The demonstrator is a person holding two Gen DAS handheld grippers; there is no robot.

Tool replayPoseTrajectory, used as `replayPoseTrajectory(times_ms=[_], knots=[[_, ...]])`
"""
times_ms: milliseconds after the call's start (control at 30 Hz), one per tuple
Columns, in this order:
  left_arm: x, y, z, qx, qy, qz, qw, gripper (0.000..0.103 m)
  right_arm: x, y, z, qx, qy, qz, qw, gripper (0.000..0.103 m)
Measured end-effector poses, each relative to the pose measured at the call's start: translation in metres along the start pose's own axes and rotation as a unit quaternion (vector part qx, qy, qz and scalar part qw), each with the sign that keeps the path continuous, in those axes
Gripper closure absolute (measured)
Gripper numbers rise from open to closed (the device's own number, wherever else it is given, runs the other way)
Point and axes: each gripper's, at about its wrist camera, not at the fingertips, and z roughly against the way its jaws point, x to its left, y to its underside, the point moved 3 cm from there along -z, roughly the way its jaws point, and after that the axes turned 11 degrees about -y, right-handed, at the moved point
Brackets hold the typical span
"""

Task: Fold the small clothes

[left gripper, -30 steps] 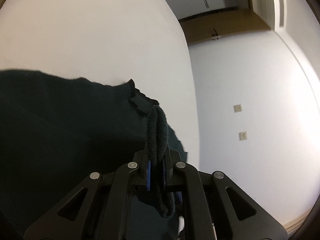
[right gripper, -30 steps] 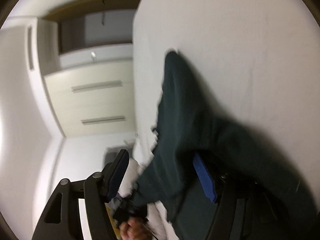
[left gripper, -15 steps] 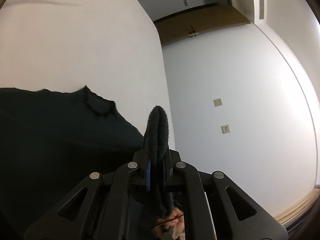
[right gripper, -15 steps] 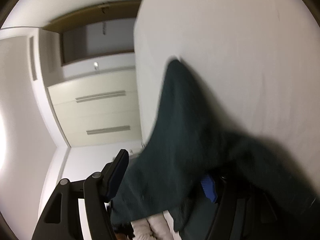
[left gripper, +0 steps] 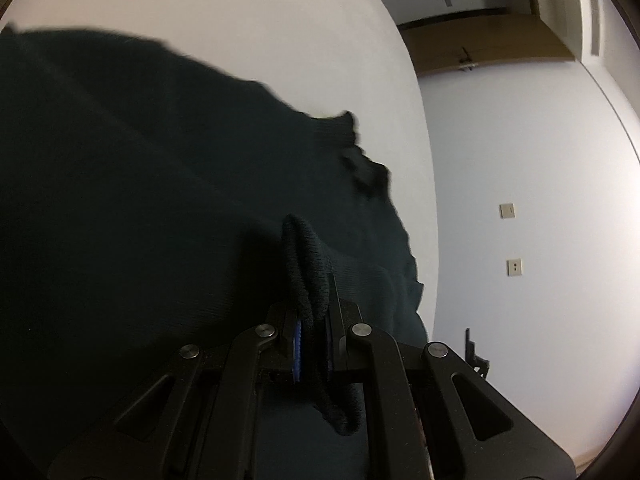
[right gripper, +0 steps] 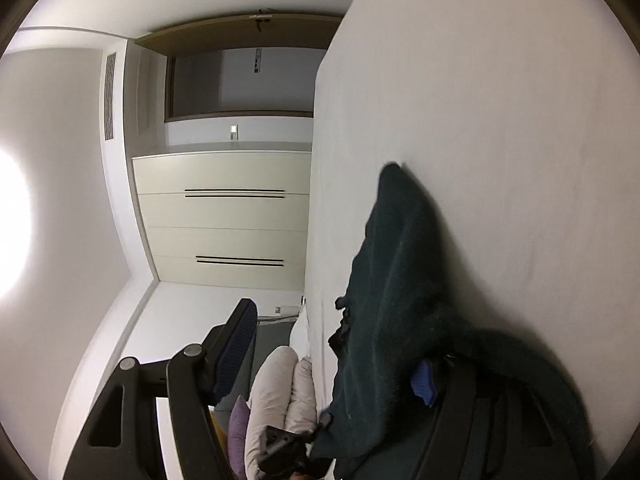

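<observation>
A garment (left gripper: pixel 160 208) lies spread on a bed (left gripper: pixel 240 20), one edge pinched between the fingers of the left gripper (left gripper: pixel 312 332). It drapes over one finger of the right gripper (right gripper: pixel 336 364). Pillows (right gripper: pixel 280 392) sit beside the bed, drawers (right gripper: pixel 224 220) beyond.

White bed surface (left gripper: pixel 240 32) filling most of both views, pale wall (left gripper: pixel 540 200) carrying two switch plates (left gripper: pixel 514 268), wooden door (left gripper: pixel 480 48) standing beyond, cream wardrobe (right gripper: pixel 224 216) facing the bed's edge, vent grille (right gripper: pixel 110 96) sitting high, bright light glaring at left.
</observation>
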Motion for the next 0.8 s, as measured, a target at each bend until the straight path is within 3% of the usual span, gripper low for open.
replayPoseTrajectory(times_ms=[100,133,200,233,267,367,500,633,800], knots=[[0.011,0.002,-0.007,-0.005,-0.009,-0.005,0.9999,0.097,-0.014,-0.017,0.012,-0.024,-0.020,-0.035,0.999,0.040],[0.012,0.003,-0.011,-0.003,-0.010,-0.007,0.9999,0.097,-0.020,-0.018,0.015,-0.031,-0.025,-0.044,0.998,0.047],[0.013,0.005,-0.011,-0.005,-0.007,-0.011,0.9999,0.097,-0.026,-0.013,0.020,-0.043,-0.034,-0.039,0.998,0.050],[0.012,0.006,-0.012,-0.006,-0.004,-0.013,0.9999,0.097,-0.021,-0.005,0.019,-0.040,-0.027,-0.020,0.999,0.048],[0.011,0.006,-0.012,-0.003,0.003,-0.018,0.9998,0.097,-0.016,0.003,0.014,-0.030,-0.021,-0.012,0.999,0.035],[0.012,0.005,-0.010,-0.001,0.015,-0.019,0.9997,0.097,-0.003,0.029,-0.008,0.002,-0.021,-0.011,1.000,0.021],[0.009,0.005,-0.005,-0.002,0.027,-0.017,0.9995,0.097,-0.012,0.031,-0.013,-0.077,0.002,-0.024,0.997,0.021],[0.012,0.003,0.005,-0.012,0.031,-0.006,0.9994,0.097,-0.009,0.011,-0.026,-0.077,0.002,0.011,0.997,0.027],[0.022,0.004,0.007,-0.009,0.032,-0.001,0.9994,0.097,-0.012,-0.014,-0.008,-0.086,-0.056,0.013,0.995,0.028]])
